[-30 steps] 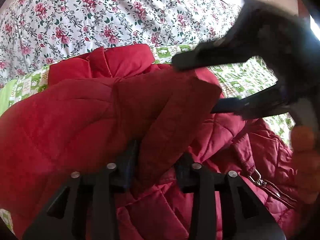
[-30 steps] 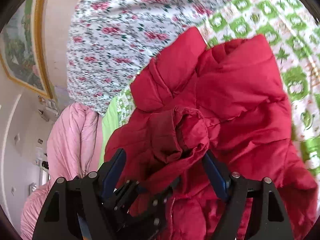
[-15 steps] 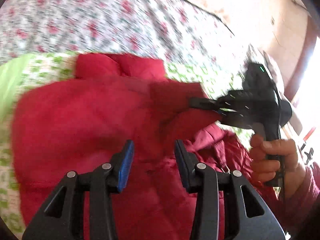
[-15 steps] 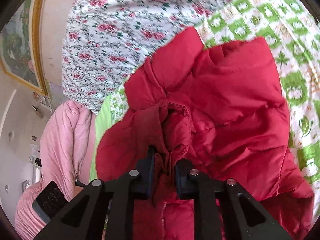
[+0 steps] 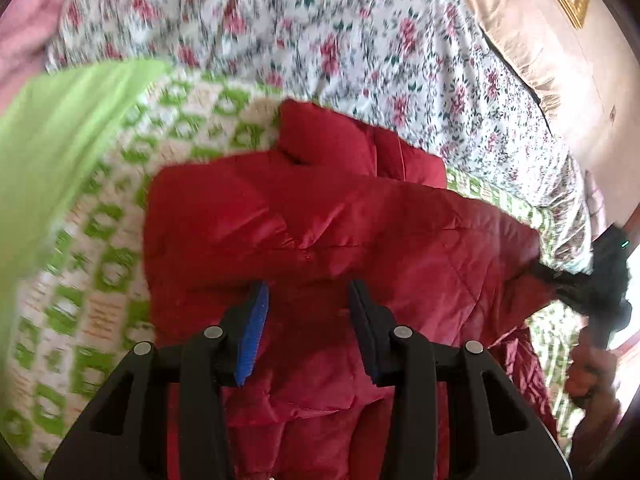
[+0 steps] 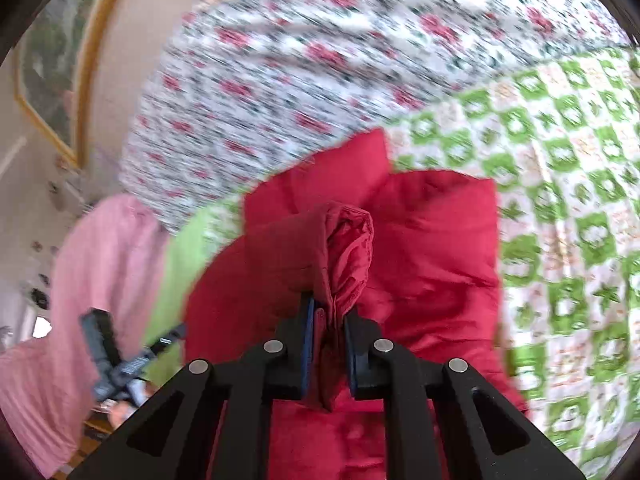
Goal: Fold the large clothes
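A red quilted jacket (image 5: 320, 232) lies on a green-and-white patterned sheet (image 5: 100, 264). My left gripper (image 5: 308, 300) is open and empty, hovering just above the jacket's body. My right gripper (image 6: 328, 316) is shut on the jacket's sleeve cuff (image 6: 348, 240) and holds it up over the jacket (image 6: 432, 256). In the left wrist view the right gripper (image 5: 576, 288) shows at the far right, pulling the sleeve out sideways. In the right wrist view the left gripper (image 6: 120, 356) shows at lower left.
A floral quilt (image 5: 360, 40) lies bunched behind the jacket. A pink blanket (image 6: 100, 280) sits to the left in the right wrist view. A gold-framed picture (image 6: 52, 80) hangs on the wall. The patterned sheet (image 6: 568, 200) extends to the right.
My left gripper let go of the sleeve and opened, drawing back over the jacket. My right gripper closed on the sleeve cuff and pulled it out to the right.
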### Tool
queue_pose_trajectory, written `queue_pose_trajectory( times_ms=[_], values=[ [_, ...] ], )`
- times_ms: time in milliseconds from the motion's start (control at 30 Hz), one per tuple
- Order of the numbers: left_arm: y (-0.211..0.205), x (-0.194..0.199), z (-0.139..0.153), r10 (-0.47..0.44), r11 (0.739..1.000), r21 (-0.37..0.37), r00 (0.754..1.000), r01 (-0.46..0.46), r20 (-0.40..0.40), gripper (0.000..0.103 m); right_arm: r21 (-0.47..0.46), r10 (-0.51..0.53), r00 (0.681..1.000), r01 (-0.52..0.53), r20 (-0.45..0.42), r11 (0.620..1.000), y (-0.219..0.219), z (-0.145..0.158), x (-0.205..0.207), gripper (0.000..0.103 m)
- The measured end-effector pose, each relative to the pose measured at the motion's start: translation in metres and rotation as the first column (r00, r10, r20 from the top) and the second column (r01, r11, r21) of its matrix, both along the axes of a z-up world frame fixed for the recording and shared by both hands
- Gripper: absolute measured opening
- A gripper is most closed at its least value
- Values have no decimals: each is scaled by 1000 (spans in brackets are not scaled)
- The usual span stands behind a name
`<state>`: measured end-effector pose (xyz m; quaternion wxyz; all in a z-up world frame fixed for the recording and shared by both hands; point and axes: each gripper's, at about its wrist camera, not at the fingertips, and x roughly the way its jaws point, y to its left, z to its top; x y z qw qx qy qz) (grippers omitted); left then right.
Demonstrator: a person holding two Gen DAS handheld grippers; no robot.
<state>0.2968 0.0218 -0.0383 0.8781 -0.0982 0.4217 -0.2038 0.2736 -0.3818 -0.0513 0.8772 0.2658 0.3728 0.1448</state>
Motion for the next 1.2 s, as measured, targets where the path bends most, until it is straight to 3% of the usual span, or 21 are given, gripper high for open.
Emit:
queue_pose_trajectory(
  times_ms=[167,267,333,367,433,533,600,667,767,900,1033,1133,1200],
  values=[
    [-18,-3,-15,-47,995,86,999,47,-6,39,-35,-47,994,43,-97,998,-11,-54,11,10],
    [-24,-5,-18,-50,989,139,999,49,2,39,-48,-53,994,48,-100,998,-11,-63,10,11],
    [-25,-5,-21,-50,987,155,999,49,2,40,-60,-61,993,55,-99,997,-11,-59,8,13],
    [-25,-6,-22,-50,986,161,999,49,1,40,-68,-66,993,60,-97,996,-10,-55,6,19],
    [-25,-5,-23,-52,984,170,999,51,1,40,-133,-118,991,109,-65,985,-11,-35,-3,20],
    [-28,-5,-24,-53,981,185,999,51,5,40,-207,-163,985,172,61,963,-4,2,-22,21],
    [-29,-5,-24,-51,980,191,999,49,4,40,-213,-122,985,145,119,966,12,20,-26,25],
    [-31,-5,-24,-53,978,203,999,51,3,40,-240,-37,994,62,106,969,39,23,-15,38],
    [-32,-5,-25,-61,974,217,998,59,1,40,-328,50,997,-26,65,944,78,8,6,36],
    [-30,-5,-26,-69,976,208,998,68,-2,40,-431,28,999,-39,-31,902,90,-30,27,32],
    [-26,-9,-17,-63,981,187,998,61,8,38,-387,-32,995,-5,-89,922,60,-64,31,31],
    [-15,-17,-1,-49,986,161,997,40,53,38,-369,-39,994,-1,-102,930,54,-69,31,30],
    [-12,-14,-4,-49,981,187,999,44,24,38,-375,-45,994,3,-103,927,56,-69,29,30]
  ],
)
